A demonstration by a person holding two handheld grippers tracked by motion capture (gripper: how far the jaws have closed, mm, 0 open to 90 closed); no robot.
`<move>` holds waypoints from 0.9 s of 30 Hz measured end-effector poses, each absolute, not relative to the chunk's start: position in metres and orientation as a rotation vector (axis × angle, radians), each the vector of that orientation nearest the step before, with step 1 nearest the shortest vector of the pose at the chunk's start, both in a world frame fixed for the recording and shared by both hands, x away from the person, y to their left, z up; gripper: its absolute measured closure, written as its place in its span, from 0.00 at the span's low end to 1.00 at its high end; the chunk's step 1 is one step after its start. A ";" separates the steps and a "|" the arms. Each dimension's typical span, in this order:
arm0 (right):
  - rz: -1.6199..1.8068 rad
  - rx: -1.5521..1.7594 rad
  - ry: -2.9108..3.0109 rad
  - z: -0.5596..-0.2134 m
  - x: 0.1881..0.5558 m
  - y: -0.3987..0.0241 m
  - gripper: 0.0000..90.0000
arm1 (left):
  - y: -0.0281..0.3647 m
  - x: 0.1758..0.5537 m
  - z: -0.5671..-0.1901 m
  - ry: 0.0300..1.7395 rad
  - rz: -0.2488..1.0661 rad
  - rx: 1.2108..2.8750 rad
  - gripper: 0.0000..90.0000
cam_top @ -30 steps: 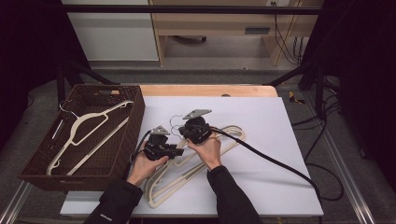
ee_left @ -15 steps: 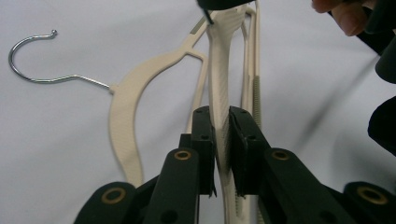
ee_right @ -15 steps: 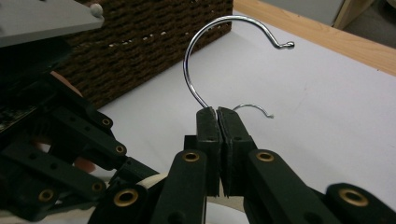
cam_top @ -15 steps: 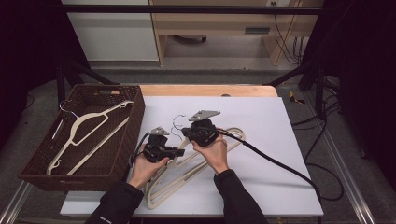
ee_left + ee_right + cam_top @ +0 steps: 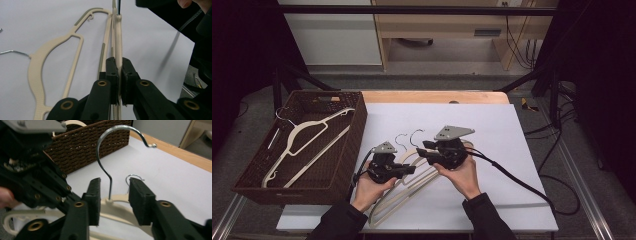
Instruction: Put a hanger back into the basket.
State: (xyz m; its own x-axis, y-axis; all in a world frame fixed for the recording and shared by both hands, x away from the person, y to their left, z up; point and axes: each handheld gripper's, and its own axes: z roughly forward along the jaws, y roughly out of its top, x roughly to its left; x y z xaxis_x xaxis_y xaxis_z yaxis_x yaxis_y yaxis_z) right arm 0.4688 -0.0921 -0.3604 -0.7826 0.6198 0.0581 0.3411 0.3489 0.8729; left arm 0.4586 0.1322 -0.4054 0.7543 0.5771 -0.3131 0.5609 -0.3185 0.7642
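Observation:
Two cream hangers (image 5: 409,186) with metal hooks lie stacked on the white table. My left gripper (image 5: 413,169) is shut on the arm of the upper cream hanger (image 5: 117,37), its jaws having just closed, and holds it on edge above the other hanger (image 5: 37,67). My right gripper (image 5: 422,148) faces it from the right. Its jaws have just been opening and stand apart in the right gripper view (image 5: 113,192), either side of the held hanger's hook stem (image 5: 109,185) without touching it. A second hook (image 5: 135,177) lies behind.
A brown wicker basket (image 5: 358,125) stands at the table's left and holds one more cream hanger (image 5: 307,137). The right gripper's black cable (image 5: 522,182) trails over the right part of the table. A wooden strip (image 5: 437,96) runs along the far edge.
The right gripper's jaws have come apart off the hook and that hand has shifted right and up. The left hand has risen a little with the hanger arm pinched.

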 end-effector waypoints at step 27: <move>1.483 1.016 1.987 -0.382 0.419 -0.232 0.13 | 0.177 0.439 -0.318 0.711 0.172 1.988 0.96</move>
State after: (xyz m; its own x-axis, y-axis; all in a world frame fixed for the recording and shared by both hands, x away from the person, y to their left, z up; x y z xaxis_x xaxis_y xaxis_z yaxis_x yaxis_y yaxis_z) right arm 0.4189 -0.2324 -0.3821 -0.6230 0.7794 0.0669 0.2860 0.1473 0.9468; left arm 0.4387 0.1767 -0.3184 0.8185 0.5487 -0.1705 0.4097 -0.3493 0.8427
